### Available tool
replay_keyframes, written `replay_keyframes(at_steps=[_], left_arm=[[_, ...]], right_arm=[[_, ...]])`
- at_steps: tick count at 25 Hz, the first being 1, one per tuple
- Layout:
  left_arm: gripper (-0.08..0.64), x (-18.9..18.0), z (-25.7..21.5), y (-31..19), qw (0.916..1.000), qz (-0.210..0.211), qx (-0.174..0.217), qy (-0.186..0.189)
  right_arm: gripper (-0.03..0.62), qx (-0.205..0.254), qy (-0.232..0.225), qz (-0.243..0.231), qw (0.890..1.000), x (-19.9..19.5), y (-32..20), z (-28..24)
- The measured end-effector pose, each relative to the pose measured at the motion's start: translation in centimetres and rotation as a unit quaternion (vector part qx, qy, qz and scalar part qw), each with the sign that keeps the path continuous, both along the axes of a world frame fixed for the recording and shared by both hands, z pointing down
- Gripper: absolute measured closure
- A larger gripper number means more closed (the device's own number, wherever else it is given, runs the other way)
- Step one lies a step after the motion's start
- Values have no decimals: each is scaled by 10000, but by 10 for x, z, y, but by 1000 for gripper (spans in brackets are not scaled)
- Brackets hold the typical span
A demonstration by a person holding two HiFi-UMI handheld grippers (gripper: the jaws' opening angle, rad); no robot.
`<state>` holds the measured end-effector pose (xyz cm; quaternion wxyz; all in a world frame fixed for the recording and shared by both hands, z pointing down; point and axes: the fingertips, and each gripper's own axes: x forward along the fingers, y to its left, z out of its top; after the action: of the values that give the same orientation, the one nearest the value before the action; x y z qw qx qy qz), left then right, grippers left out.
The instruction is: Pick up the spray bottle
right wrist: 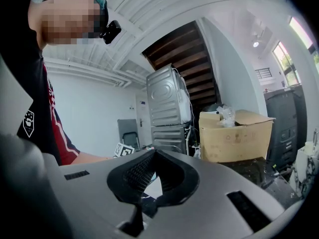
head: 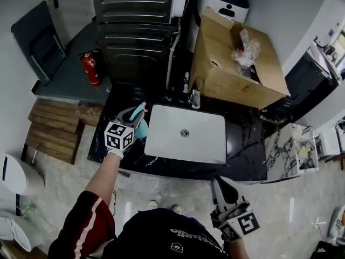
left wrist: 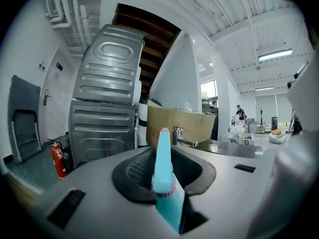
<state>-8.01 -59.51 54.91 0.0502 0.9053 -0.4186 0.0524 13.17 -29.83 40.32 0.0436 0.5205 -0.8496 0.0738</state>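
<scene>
Floor room lies at the far left, where one red fire extinguisher [head: 91,69] stands on the grey mat and one slatted wooden pallet [head: 51,128] sits against the left end of the black marble counter [head: 242,161]. My left gripper [head: 137,114] reaches in over that end with its one marker cube facing up, jaws clamped on the single teal spray bottle [head: 142,129]. In the left gripper view the bottle's narrow top stands upright between the pads, with a thin pink band around it. The bottle is at the counter's left end, just beside the left rim of the white sink [head: 205,139], and I cannot tell whether its base is touching the stone. The sink basin gives the widest flat space, bare apart from one drain. Behind it stands one tap [head: 195,97], and two grey machines [head: 135,31] are stacked against the back wall. One open cardboard box [head: 237,69] crowds the back right of the counter with crumpled clear plastic [head: 245,50] in it. The faint print on its side is too blurred to read. White lettering on my dark shirt is cut off at the frame's bottom edge, so I cannot read it whole. My right gripper [head: 218,182] hangs clear of the counter's near edge, jaws pressed together and empty.
</scene>
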Motion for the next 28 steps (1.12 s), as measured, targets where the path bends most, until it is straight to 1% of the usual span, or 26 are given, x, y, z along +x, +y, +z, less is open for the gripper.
replay_keyframes(at_steps=[6, 9, 12, 14, 16, 18, 21, 25, 28], left_arm=[[466, 3, -32, 28, 9995, 76, 285, 64], [466, 10, -55, 57, 9987, 238, 442, 64], [466, 22, -79, 87, 9971, 495, 566, 101], [468, 30, -96, 108, 9957, 664, 617, 187], [468, 40, -111, 128, 9944, 788, 665, 216], [468, 47, -127, 147, 9930, 885, 738, 262], [468, 56, -152, 172, 9906, 989, 844, 431], [468, 73, -172, 202, 9873, 1197, 983, 352], [468, 81, -178, 220, 9854, 1283, 1050, 379]], right_arm=[[555, 178, -59, -2, 9998, 4, 2, -9], [555, 444, -353, 4, 9984, 4, 0, -24], [555, 533, -511, -67, 9973, 3, -4, -31], [555, 567, -517, -126, 9970, 1, -4, -33], [555, 552, -421, -170, 9974, 2, -3, -31], [555, 496, -274, -204, 9982, 4, -4, -26], [555, 520, -246, -269, 9980, 4, -7, -28], [555, 598, -252, -278, 9975, 9, -12, -35], [555, 647, -313, -242, 9971, 13, -14, -38]])
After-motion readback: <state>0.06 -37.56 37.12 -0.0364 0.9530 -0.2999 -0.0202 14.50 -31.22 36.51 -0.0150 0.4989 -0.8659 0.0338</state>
